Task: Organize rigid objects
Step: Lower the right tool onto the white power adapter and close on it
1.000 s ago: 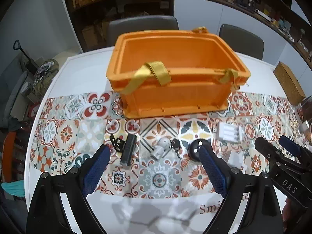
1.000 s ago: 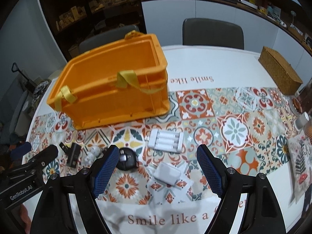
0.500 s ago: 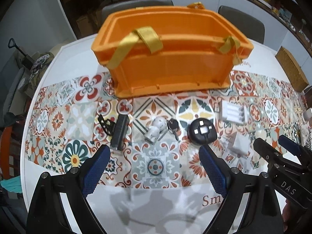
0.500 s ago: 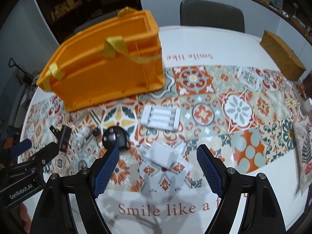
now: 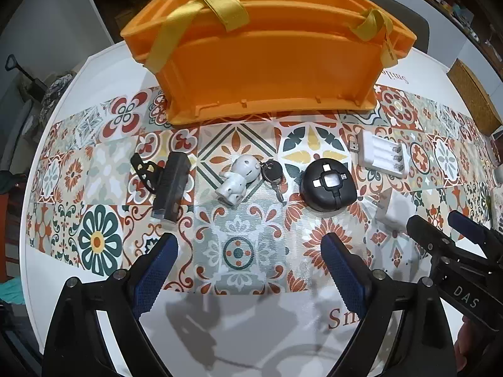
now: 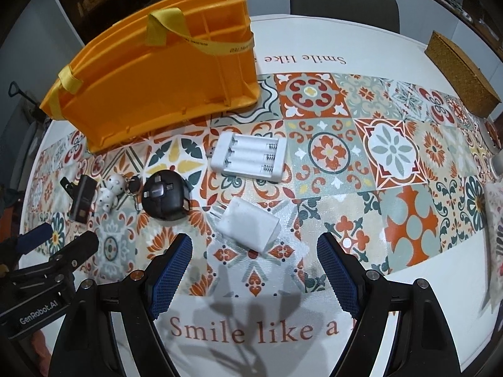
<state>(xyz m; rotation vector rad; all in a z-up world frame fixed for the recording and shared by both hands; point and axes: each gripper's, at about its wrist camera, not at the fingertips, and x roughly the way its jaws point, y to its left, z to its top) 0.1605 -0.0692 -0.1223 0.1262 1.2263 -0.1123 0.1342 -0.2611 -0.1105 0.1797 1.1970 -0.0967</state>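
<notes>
On the tiled tablecloth [image 5: 103,163] before our orange crate [image 5: 267,72] lie, in a row, a black bike light [image 5: 171,187], a white figurine keychain [image 5: 237,180], a round black cable reel [image 5: 328,185], a white battery charger [image 6: 248,154] and a white plug adapter [image 6: 250,226]. Our left gripper [image 5: 248,270] and right gripper [image 6: 254,270] both hover with jaws apart, holding nothing.

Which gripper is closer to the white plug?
Right. The right gripper hangs open just short of the white plug; the left gripper sits off beside it, facing the figurine.
</notes>
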